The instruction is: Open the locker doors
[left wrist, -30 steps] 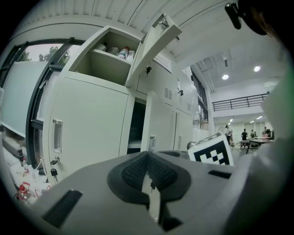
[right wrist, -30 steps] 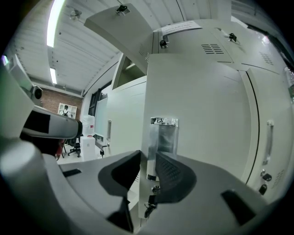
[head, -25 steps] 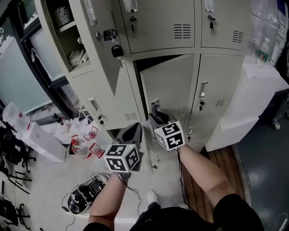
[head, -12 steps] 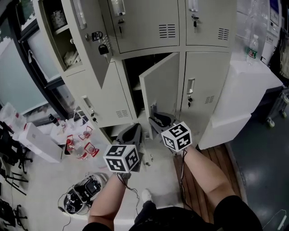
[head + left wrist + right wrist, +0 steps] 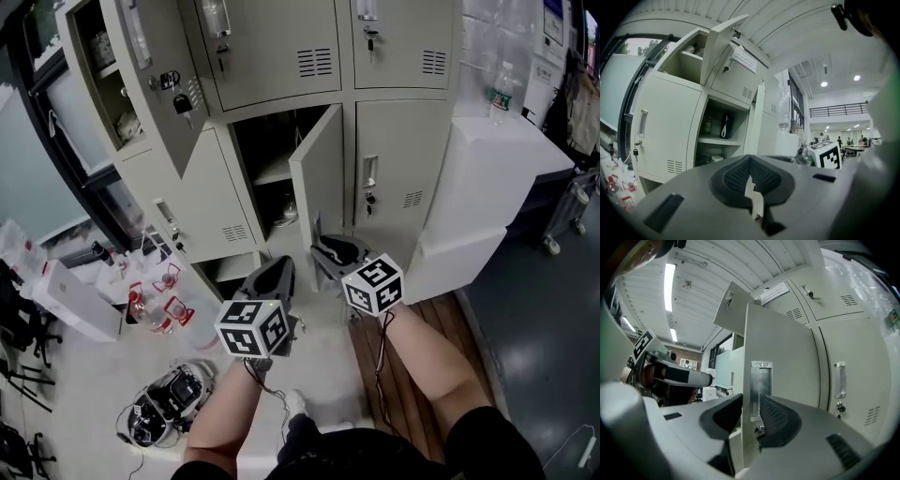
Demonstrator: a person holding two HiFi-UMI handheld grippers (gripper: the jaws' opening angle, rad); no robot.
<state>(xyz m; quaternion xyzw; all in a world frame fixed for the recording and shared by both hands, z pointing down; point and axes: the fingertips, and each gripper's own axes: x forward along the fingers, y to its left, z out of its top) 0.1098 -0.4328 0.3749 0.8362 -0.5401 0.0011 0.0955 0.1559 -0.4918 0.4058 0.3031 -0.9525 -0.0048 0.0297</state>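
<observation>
The lower middle locker door (image 5: 323,178) stands swung out about halfway, and its shelf (image 5: 277,173) shows behind it. My right gripper (image 5: 323,251) is at that door's free edge, low down. In the right gripper view the door (image 5: 787,362) edge runs between the two pads, just below the metal handle recess (image 5: 761,385), and my right gripper (image 5: 751,416) is shut on it. My left gripper (image 5: 275,274) hovers to the left of the door, apart from it. In its own view my left gripper (image 5: 750,164) is shut with nothing between the pads.
The upper left door (image 5: 155,75) hangs open with a padlock (image 5: 182,103) on it. A white cabinet (image 5: 497,178) with a water bottle (image 5: 503,89) stands right of the lockers. Bottles (image 5: 159,300), a white box (image 5: 75,300) and a cable bundle (image 5: 169,403) lie on the floor at left.
The lower middle door has swung further open with my right gripper on its edge, and more of the dark compartment shows. The left gripper has hardly moved.
</observation>
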